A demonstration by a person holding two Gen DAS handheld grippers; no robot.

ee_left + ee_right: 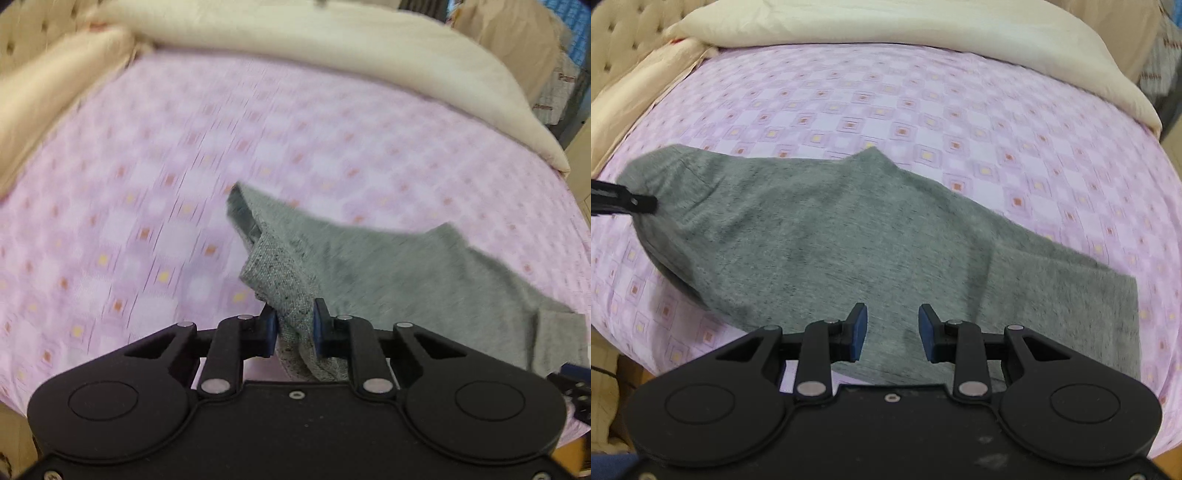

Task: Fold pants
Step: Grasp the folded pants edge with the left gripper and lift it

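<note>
- My left tool is clamped on a bunched end of the grey pants, the fabric pinched between its blue pads and lifted off the bed.
- The pants lie across the bed's near edge, spread flat toward its right corner.
- My right tool stands released, jaws apart over the pants' near part, pressing nothing.
- Risk: the left grip holds a thick, uneven bunch; a quick pull could slip it free or drag the whole garment askew, because nothing pins the other end.
- Risk: the near part lies close to the bed's edge and could slide off.
- Both tools point steeply down toward the bed.
</note>
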